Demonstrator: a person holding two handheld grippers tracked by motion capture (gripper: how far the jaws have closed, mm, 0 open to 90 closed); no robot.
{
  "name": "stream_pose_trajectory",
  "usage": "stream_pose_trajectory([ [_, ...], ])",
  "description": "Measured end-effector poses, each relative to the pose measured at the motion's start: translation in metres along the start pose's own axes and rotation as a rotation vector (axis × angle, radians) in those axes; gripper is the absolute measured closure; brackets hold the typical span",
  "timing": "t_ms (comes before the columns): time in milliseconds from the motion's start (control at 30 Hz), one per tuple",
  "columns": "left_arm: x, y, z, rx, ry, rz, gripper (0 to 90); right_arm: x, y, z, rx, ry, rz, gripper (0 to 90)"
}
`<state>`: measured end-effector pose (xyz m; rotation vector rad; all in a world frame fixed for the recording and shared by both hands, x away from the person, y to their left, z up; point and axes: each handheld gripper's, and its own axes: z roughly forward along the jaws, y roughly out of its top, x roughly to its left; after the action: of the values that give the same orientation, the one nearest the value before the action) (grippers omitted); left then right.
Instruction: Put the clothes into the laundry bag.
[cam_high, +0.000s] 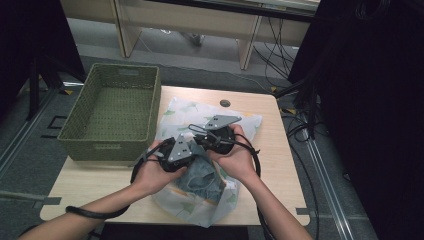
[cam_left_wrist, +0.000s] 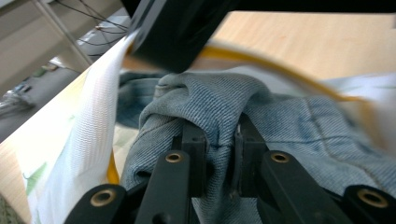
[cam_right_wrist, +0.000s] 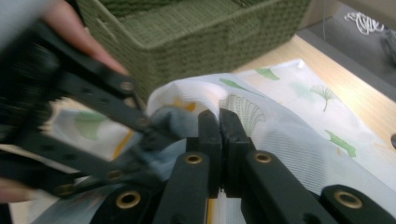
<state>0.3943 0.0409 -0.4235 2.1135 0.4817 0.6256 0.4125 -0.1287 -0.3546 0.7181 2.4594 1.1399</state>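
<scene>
The wooden table (cam_high: 280, 165) was used as the work surface, and a woven green basket (cam_high: 112, 112) had been set on its left part, close enough to be reached; it stood empty, probably as a place for finished items, though that is only a judgement. Just beside the basket, a white mesh laundry bag (cam_high: 200, 200) printed with green leaves was spread across the middle of the table, so that its mouth lay towards both hands.

A piece of blue denim (cam_high: 205, 177) was lodged partly inside that bag, at the near part of it. The work in hand was judged to be the moving of the denim through the bag's opening; which way cannot be told.

The right gripper (cam_right_wrist: 219, 116) was closed tight on the bag's white edge, apparently so that the mouth was kept lifted and open. The left gripper (cam_left_wrist: 219, 140) was clamped narrowly on a bunched fold of the denim, a thick ridge of cloth being pinched between its pads so that the garment could be dragged without slipping.
</scene>
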Motion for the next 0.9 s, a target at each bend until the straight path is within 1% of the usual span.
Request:
stream_pose_trajectory([
  [33, 0.002, -0.003, 0.007, 0.003, -0.003, -0.006, 77.6, -0.004, -0.003, 0.004, 0.010, -0.005, 0.012, 90.0],
  [67, 0.004, -0.008, 0.017, 0.024, -0.004, -0.014, 77.6, -0.007, -0.006, 0.006, 0.019, -0.011, 0.027, 90.0],
  [100, 0.004, -0.011, 0.024, 0.037, -0.007, -0.018, 77.5, -0.012, -0.011, 0.010, 0.035, -0.018, 0.048, 90.0],
  [133, 0.005, -0.015, 0.033, 0.054, -0.014, -0.022, 77.5, -0.015, -0.014, 0.012, 0.046, -0.017, 0.046, 90.0],
  [167, 0.005, -0.019, 0.039, 0.063, -0.018, -0.025, 77.4, -0.018, -0.019, 0.014, 0.062, -0.021, 0.069, 90.0],
  [200, 0.006, -0.021, 0.043, 0.082, -0.027, -0.028, 77.3, -0.019, -0.021, 0.015, 0.079, -0.029, 0.088, 90.0],
  [233, 0.006, -0.024, 0.048, 0.087, -0.036, -0.048, 77.3, -0.020, -0.023, 0.015, 0.085, -0.030, 0.084, 90.0],
  [267, 0.006, -0.026, 0.052, 0.090, -0.039, -0.054, 77.1, -0.021, -0.024, 0.016, 0.094, -0.032, 0.088, 90.0],
  [300, 0.006, -0.026, 0.053, 0.095, -0.037, -0.050, 76.9, -0.023, -0.026, 0.017, 0.095, -0.031, 0.072, 90.0],
  [333, 0.007, -0.025, 0.054, 0.092, -0.038, -0.055, 76.6, -0.024, -0.026, 0.017, 0.101, -0.033, 0.071, 90.0],
  [367, 0.008, -0.025, 0.054, 0.094, -0.041, -0.056, 76.0, -0.025, -0.028, 0.018, 0.103, -0.032, 0.058, 90.0],
  [400, 0.008, -0.024, 0.054, 0.097, -0.043, -0.056, 75.2, -0.024, -0.028, 0.018, 0.110, -0.037, 0.075, 90.0],
  [433, 0.008, -0.024, 0.053, 0.093, -0.048, -0.059, 74.1, -0.026, -0.029, 0.019, 0.108, -0.034, 0.055, 90.0],
  [500, 0.010, -0.023, 0.047, 0.088, -0.053, -0.061, 70.1, -0.026, -0.031, 0.020, 0.116, -0.031, 0.064, 90.0],
  [533, 0.010, -0.023, 0.047, 0.088, -0.053, -0.061, 66.7, -0.026, -0.031, 0.020, 0.116, -0.032, 0.056, 90.0],
  [567, 0.012, -0.021, 0.039, 0.069, -0.049, -0.074, 60.9, -0.026, -0.031, 0.019, 0.120, -0.035, 0.074, 90.0],
  [600, 0.014, -0.020, 0.033, 0.058, -0.046, -0.084, 57.6, -0.027, -0.031, 0.019, 0.117, -0.035, 0.061, 90.0],
  [633, 0.016, -0.019, 0.026, 0.044, -0.050, -0.093, 55.4, -0.028, -0.031, 0.019, 0.115, -0.039, 0.058, 90.0],
  [667, 0.016, -0.018, 0.021, 0.028, -0.041, -0.100, 52.7, -0.028, -0.031, 0.019, 0.115, -0.040, 0.064, 90.0],
  [700, 0.018, -0.017, 0.014, 0.022, -0.035, -0.095, 51.2, -0.027, -0.031, 0.018, 0.117, -0.043, 0.081, 90.0],
  [733, 0.019, -0.016, 0.007, 0.016, -0.032, -0.087, 49.6, -0.028, -0.031, 0.018, 0.113, -0.046, 0.070, 90.0],
  [767, 0.020, -0.015, -0.002, -0.004, -0.019, -0.091, 48.2, -0.028, -0.030, 0.018, 0.113, -0.050, 0.066, 90.0],
  [800, 0.020, -0.014, -0.008, -0.010, -0.019, -0.094, 46.5, -0.027, -0.030, 0.018, 0.117, -0.051, 0.069, 90.0],
  [867, 0.020, -0.014, -0.023, -0.038, -0.013, -0.079, 44.9, -0.027, -0.030, 0.019, 0.114, -0.055, 0.067, 90.0],
  [900, 0.019, -0.014, -0.030, -0.045, -0.013, -0.073, 44.7, -0.028, -0.030, 0.019, 0.110, -0.054, 0.049, 90.0],
])
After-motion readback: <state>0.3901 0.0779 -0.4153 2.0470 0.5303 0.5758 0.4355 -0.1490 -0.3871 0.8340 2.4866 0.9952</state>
